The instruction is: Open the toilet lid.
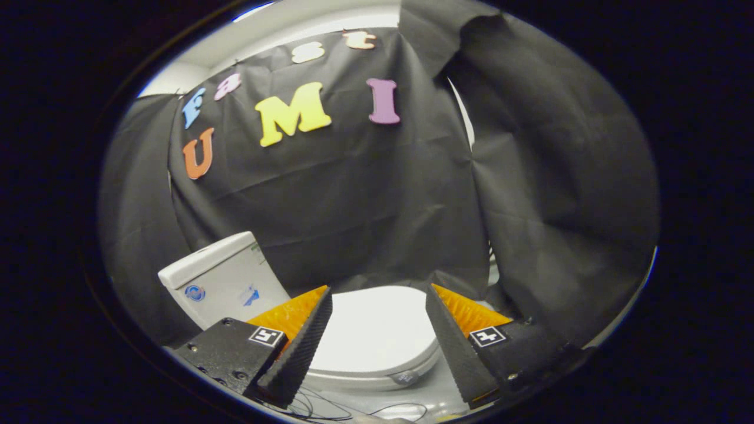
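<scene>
- Your tongs [377, 300] stand wide apart and grip nothing; both fingers [300, 347] hang in the air above the toilet.
- The toilet lid [374, 333] lies flat and closed on the bowl, showing in the gap between the fingers and just beyond them.
- The lid's front edge, with a small grey tab [405, 377], sits low between the fingers.
- The white cistern [224, 282] rises beyond your left finger, against the black cloth wall [377, 200].
- Thin dark cables [330, 409] trail over the floor below the bowl.
</scene>
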